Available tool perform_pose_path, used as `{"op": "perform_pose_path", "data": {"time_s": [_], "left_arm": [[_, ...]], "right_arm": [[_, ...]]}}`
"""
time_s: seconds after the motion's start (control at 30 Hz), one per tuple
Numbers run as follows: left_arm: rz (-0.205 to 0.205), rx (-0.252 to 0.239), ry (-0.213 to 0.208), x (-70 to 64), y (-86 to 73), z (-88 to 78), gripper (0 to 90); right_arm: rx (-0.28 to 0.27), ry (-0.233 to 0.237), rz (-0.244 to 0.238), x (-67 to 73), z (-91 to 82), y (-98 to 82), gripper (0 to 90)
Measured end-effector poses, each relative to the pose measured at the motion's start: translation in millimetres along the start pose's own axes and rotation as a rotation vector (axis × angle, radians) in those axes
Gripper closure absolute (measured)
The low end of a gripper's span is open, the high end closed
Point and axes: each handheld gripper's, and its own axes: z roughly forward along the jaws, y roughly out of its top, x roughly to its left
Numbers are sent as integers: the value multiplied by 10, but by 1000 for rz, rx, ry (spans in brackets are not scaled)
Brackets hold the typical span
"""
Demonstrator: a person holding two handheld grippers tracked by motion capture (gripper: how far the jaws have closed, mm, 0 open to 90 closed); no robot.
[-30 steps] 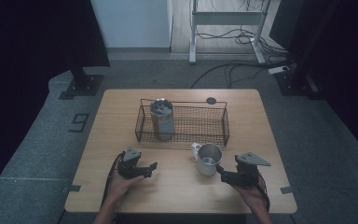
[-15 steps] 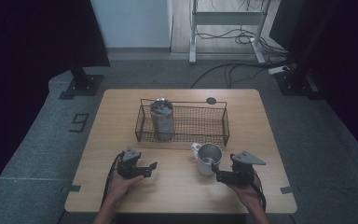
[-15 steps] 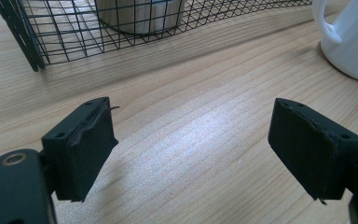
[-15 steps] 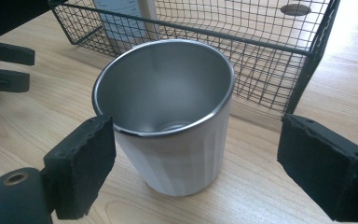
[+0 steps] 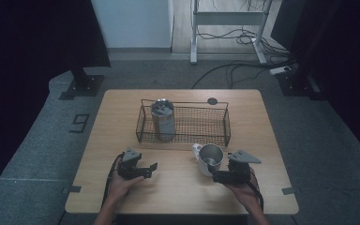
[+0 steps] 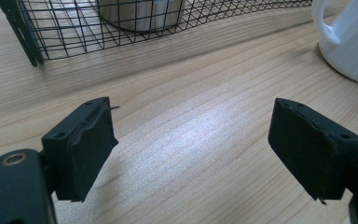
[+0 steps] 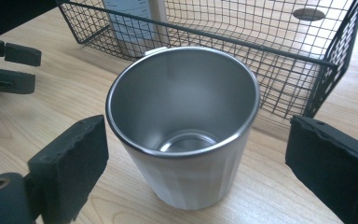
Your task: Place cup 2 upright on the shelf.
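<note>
A steel mug [image 5: 210, 157] with a white outside and handle stands upright on the wooden table [image 5: 178, 187], just in front of a black wire basket [image 5: 187, 139]. My right gripper [image 5: 213, 170] is open, with one jaw on either side of the mug [image 7: 182, 121]; neither pad touches it. My left gripper [image 5: 153, 168] rests low at the front left, open, over bare wood [image 6: 191, 140]. The mug [image 6: 349, 46] lies ahead and to the right of it. A silver can [image 5: 162, 117] stands in the basket's left end.
The basket [image 7: 279, 51] runs across the middle of the table, close behind the mug. A small dark round hole [image 5: 212, 101] sits near the table's far edge. Cables trail on the floor beyond. In the right gripper view the left gripper [image 7: 9, 65] appears at the far left.
My right gripper has edged slightly left toward the mug. The left gripper, mug, can and basket have not moved.
</note>
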Motion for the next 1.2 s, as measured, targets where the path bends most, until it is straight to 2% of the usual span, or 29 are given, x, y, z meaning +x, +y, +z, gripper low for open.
{"op": "perform_pose_path", "data": {"time_s": [0.63, 1.2], "left_arm": [[-8, 1, -2, 5, -11, -9, 147], [-2, 14, -6, -24, -29, 24, 147]], "right_arm": [[28, 3, -32, 70, 316, 72, 2], [39, -14, -47, 97, 474, 75, 0]]}}
